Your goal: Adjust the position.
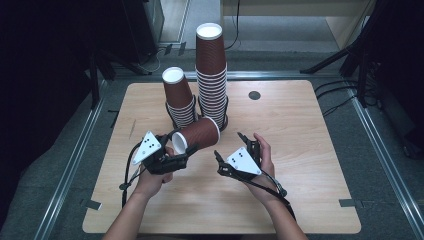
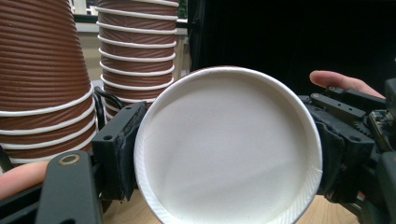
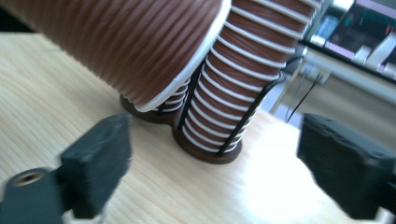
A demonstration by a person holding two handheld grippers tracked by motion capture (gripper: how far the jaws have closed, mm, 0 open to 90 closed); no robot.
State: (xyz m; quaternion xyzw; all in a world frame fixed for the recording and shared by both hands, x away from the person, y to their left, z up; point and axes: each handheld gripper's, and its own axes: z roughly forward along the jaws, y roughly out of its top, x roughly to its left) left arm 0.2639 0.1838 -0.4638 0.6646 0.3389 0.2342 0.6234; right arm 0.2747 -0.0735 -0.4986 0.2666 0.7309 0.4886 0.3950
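Note:
My left gripper is shut on a brown ribbed paper cup, which lies sideways above the table. In the left gripper view the cup's white end faces the camera, clamped between the two black pads. My right gripper stands open just right of the cup, holding nothing. In the right gripper view the held cup hangs above and ahead of the open right gripper.
Two stacks of brown cups stand in wire holders at the table's back middle: a tall one and a shorter leaning one. A dark round hole lies to their right. The wooden table is bare at the front and right.

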